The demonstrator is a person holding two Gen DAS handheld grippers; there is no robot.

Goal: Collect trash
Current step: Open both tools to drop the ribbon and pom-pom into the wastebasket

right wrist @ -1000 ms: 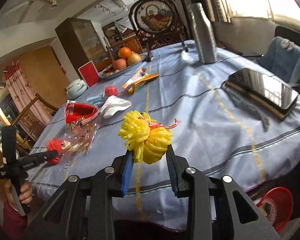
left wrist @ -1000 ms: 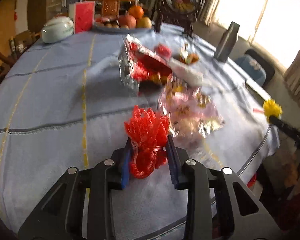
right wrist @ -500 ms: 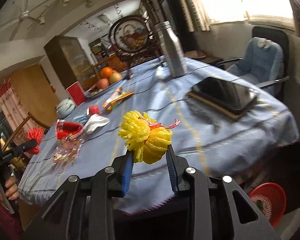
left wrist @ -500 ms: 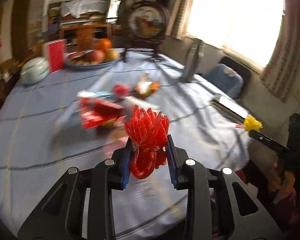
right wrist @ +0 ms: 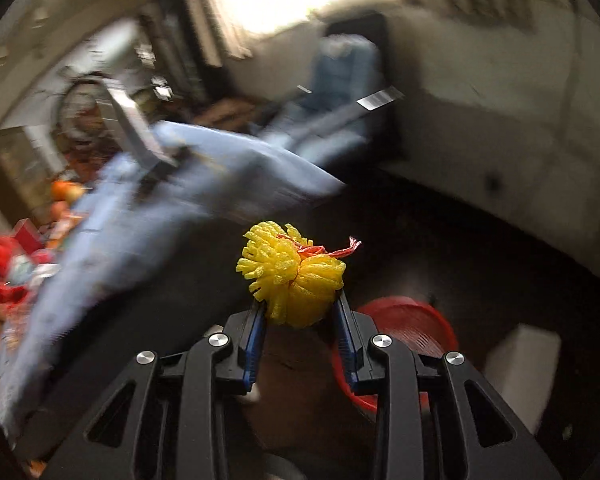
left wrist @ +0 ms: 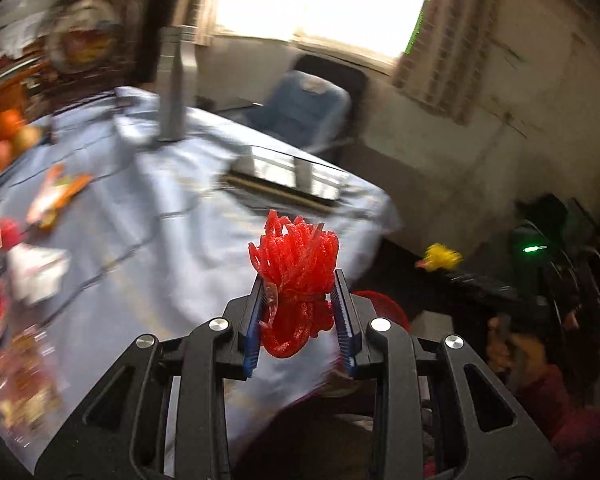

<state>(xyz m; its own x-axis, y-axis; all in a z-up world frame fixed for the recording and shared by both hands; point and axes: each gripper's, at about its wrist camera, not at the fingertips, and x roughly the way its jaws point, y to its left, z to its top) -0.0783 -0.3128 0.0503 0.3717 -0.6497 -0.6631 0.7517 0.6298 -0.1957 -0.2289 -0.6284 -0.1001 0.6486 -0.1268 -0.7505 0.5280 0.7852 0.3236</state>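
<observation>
Both grippers have swung off the table toward the red bin at 5 o'clock: left gripper pinches red netting, right gripper pinches yellow netting; dropping comes next.

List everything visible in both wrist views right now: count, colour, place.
red foam net: 1, red, clamped in the left gripper
yellow foam net: 1, yellow with a red tie, clamped in the right gripper
red basket: 1, red, on the dark floor beyond the right gripper
tablecloth: 1, light blue, over the table
metal bottle: 1, silver, standing at the table's far side
tablet: 1, dark, near the table edge
wrappers: several, blurred, red, white and orange, on the cloth's left part
fruit: a few, orange and red, far left
armchair: 1, blue, under the window
left gripper: black with blue pads
right gripper: black with blue pads
</observation>
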